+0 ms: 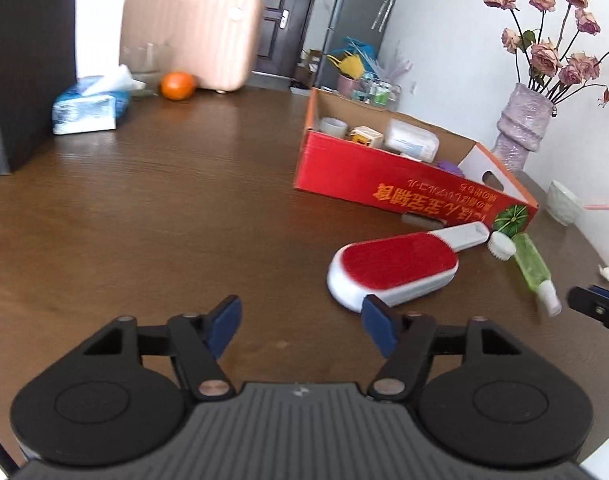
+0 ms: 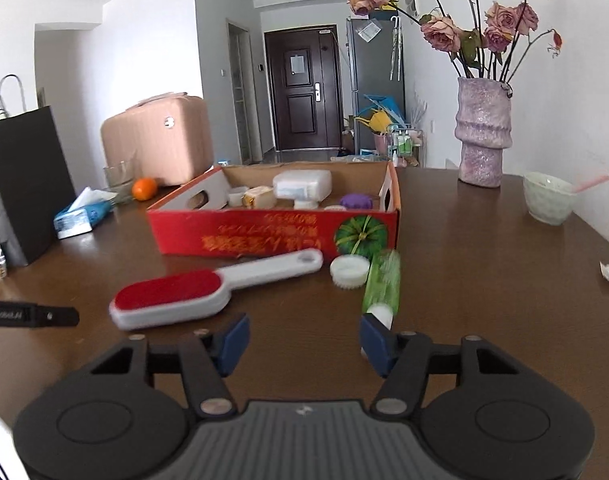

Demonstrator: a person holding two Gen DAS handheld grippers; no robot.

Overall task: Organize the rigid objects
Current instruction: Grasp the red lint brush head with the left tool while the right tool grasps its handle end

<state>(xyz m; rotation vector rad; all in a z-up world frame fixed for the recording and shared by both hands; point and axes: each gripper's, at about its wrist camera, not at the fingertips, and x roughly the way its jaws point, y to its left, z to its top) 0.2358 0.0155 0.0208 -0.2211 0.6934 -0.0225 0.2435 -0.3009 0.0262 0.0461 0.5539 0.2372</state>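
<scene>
Left tool (image 1: 300, 326): fingers apart, empty, lint brush (image 1: 392, 270) at 1 o'clock on the table (image 1: 164, 208). Right tool (image 2: 304, 344): fingers apart, empty, green bottle (image 2: 382, 280) at 1 o'clock. Both items lie just outside the red box (image 2: 272, 232), presumably staged for loading.

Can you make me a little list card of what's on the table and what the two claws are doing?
box: red cardboard box, open top, small things inside
brush: red and white lint brush, flat on the table in front of the box
bottle: green bottle, lying down beside a white cap
left claw: open, empty, near the brush head
right claw: open, empty, near the bottle
far side: vase with roses, orange, tissue pack
</scene>
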